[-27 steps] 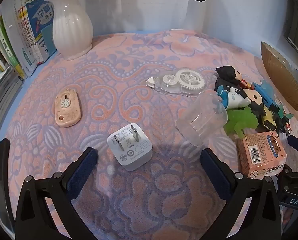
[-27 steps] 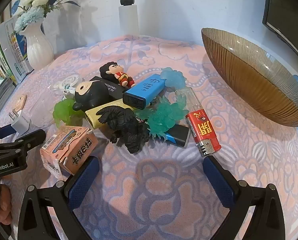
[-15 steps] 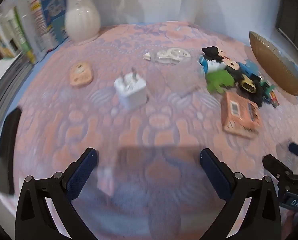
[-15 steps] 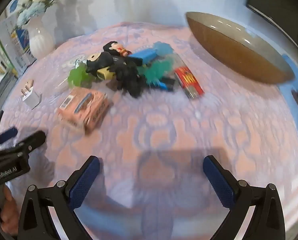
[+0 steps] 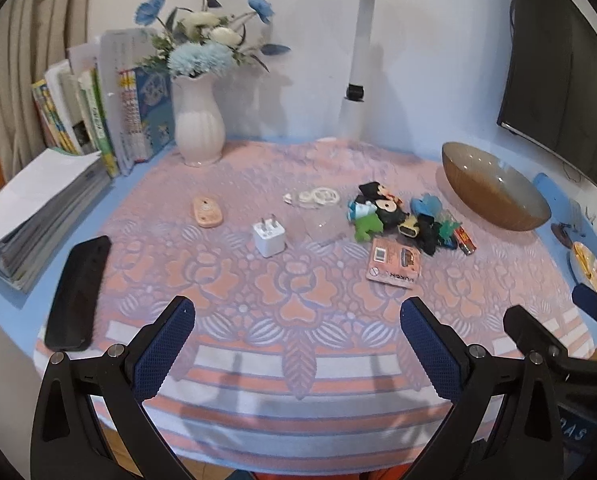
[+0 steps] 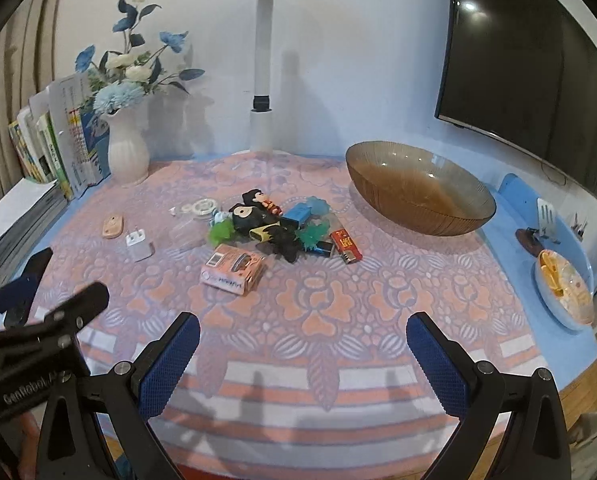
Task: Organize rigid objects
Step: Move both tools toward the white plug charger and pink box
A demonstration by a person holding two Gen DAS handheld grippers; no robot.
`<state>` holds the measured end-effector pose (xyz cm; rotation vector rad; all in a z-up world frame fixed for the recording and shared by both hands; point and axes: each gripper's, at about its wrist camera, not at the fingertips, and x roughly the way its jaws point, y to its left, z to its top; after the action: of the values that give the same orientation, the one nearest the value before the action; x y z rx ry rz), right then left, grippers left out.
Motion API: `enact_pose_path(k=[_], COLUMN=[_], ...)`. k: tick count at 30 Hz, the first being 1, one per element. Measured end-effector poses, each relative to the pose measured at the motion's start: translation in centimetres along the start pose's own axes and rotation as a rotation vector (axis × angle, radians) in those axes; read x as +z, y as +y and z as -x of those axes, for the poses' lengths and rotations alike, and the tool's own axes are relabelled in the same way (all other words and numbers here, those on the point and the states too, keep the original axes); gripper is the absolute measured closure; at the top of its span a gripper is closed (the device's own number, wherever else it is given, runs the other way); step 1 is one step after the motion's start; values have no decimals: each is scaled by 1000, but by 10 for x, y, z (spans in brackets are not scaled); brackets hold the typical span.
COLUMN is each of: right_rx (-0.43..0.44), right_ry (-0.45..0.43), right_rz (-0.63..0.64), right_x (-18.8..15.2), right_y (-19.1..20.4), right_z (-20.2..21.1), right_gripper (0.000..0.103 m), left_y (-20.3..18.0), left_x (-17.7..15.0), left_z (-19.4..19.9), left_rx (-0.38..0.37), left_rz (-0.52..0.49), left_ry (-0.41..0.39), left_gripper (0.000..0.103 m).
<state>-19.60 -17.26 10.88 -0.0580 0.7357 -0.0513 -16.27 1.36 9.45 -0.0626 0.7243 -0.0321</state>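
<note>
A pile of small toys and lighters (image 6: 282, 224) lies mid-table; it also shows in the left wrist view (image 5: 410, 220). A pink box (image 6: 232, 267) (image 5: 394, 263) lies in front of it. A white charger plug (image 5: 268, 237) (image 6: 139, 245), a clear cup (image 5: 322, 226), a correction tape (image 5: 314, 197) and a tan oval piece (image 5: 207, 211) lie to the left. A brown glass bowl (image 6: 418, 194) (image 5: 494, 196) stands at the right. My left gripper (image 5: 298, 344) and right gripper (image 6: 302, 354) are open and empty, above the table's near edge.
A black phone (image 5: 78, 276) lies at the left edge. A white vase with flowers (image 5: 198, 128), books (image 5: 98, 112) and a lamp post (image 5: 358, 80) stand at the back. A plate of food (image 6: 564, 286) sits at the far right. A monitor (image 6: 530, 60) hangs on the wall.
Both grippers have pulled back and up from the objects toward the table's near edge; the whole table is now in view. Both stay open and empty.
</note>
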Motion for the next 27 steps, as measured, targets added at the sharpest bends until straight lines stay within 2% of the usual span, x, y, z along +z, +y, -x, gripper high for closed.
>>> enact_pose_path(k=[7, 27], right_rx=[10, 6], right_ry=[8, 60], right_rz=[-52, -111], right_x=[-6, -10], right_y=[2, -14], right_z=[1, -12], right_gripper=[0, 0], left_y=[-8, -22], left_x=[-16, -20], left_z=[1, -13], left_rx=[31, -7], left_rz=[-8, -9], left_ry=[-22, 21], left_gripper=[1, 1])
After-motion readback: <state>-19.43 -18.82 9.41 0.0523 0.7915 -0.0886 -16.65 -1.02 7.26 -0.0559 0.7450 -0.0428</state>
